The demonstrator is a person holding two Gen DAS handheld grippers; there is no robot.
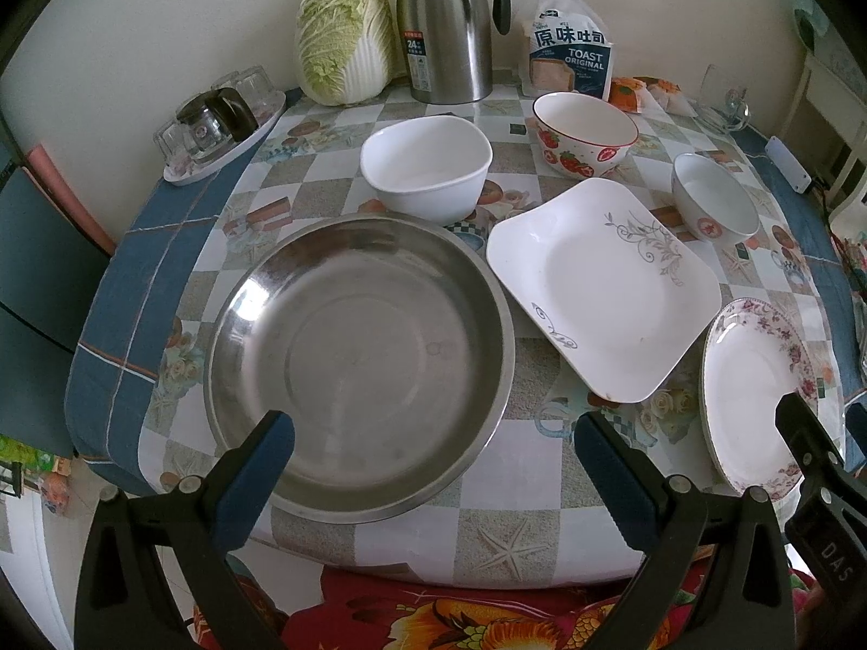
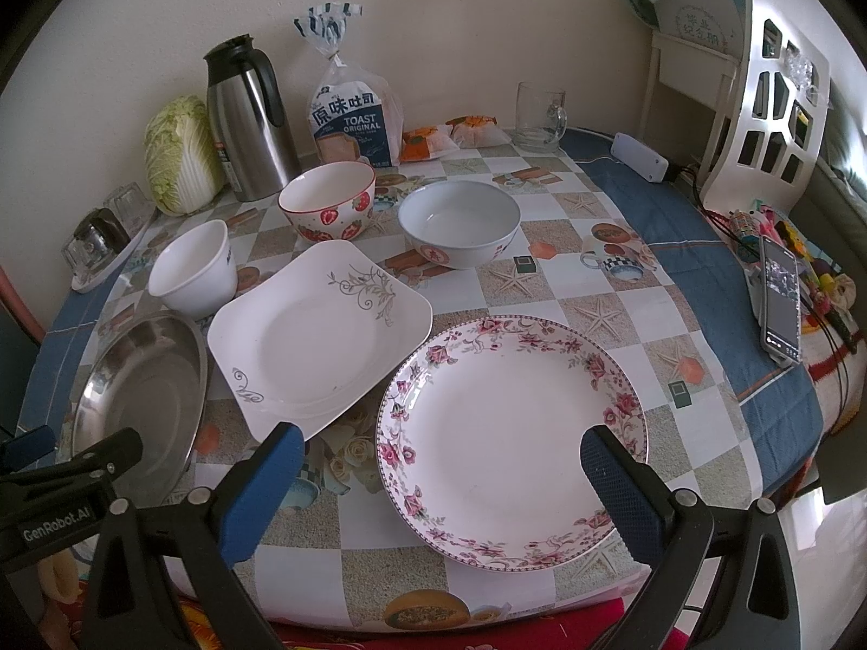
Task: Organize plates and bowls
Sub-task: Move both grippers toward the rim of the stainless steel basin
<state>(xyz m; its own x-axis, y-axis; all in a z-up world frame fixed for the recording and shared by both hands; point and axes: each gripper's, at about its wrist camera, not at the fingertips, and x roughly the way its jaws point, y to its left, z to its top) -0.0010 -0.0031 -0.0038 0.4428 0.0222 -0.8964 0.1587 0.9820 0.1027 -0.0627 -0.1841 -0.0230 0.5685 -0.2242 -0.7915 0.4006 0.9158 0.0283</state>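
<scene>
A steel plate (image 1: 360, 363) lies at the table's front left, also in the right wrist view (image 2: 143, 395). A square white plate (image 1: 601, 287) (image 2: 319, 333) sits in the middle. A floral round plate (image 1: 756, 392) (image 2: 512, 439) lies front right. Behind stand a white square bowl (image 1: 428, 168) (image 2: 192, 268), a strawberry bowl (image 1: 585, 135) (image 2: 328, 200) and a pale bowl (image 1: 715, 197) (image 2: 459, 225). My left gripper (image 1: 433, 449) is open and empty above the steel plate's near edge. My right gripper (image 2: 441, 460) is open and empty over the floral plate.
A cabbage (image 1: 347, 40), a steel thermos (image 1: 447, 27) and a toast bag (image 1: 571, 49) stand along the back wall. A tray of glasses (image 1: 222, 124) is back left, a glass mug (image 2: 539, 116) back right. A phone (image 2: 780, 298) lies at the right edge.
</scene>
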